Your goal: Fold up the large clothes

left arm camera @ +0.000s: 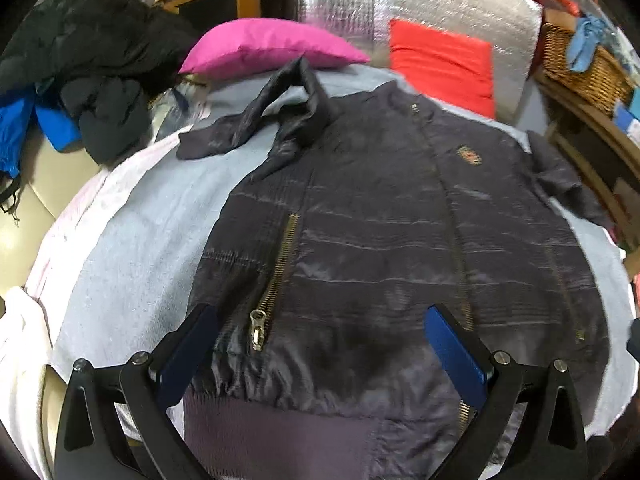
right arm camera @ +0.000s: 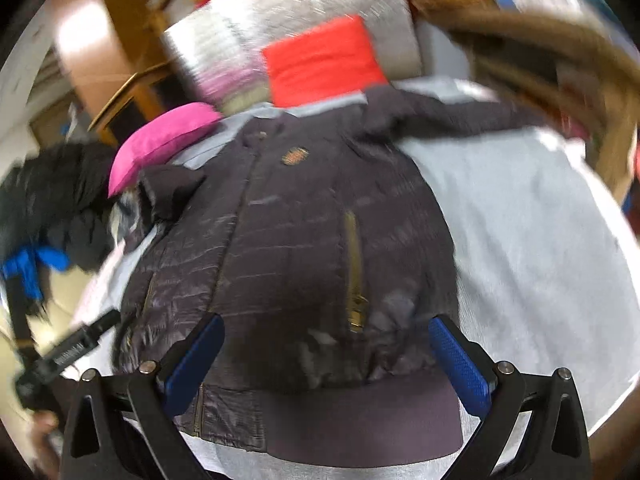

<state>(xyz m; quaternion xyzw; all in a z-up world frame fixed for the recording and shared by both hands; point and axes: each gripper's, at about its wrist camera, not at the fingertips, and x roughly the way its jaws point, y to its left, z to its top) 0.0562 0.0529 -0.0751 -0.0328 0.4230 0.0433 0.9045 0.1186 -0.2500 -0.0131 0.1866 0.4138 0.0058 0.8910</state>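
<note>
A dark navy quilted jacket [left arm camera: 380, 220] lies front-up on a pale blue sheet [left arm camera: 160, 208], zipped, with brass pocket zips and a small orange chest badge [left arm camera: 469, 155]. Its left sleeve [left arm camera: 256, 116] is bent up near the collar. My left gripper [left arm camera: 320, 336] hovers open over the hem at the jacket's left side, nothing between its blue pads. In the right wrist view the same jacket [right arm camera: 304, 240] fills the middle, and my right gripper [right arm camera: 326, 344] stands open above the hem's right part, beside a pocket zip [right arm camera: 354, 268]. The left gripper [right arm camera: 72, 350] shows at the lower left there.
A pink cushion [left arm camera: 268, 46] and a red cushion [left arm camera: 444, 64] lie beyond the collar against a silver foil mat [left arm camera: 440, 0]. A heap of black and blue clothes [left arm camera: 88, 80] sits at the far left. A wicker basket [left arm camera: 588, 72] and wooden shelves stand on the right.
</note>
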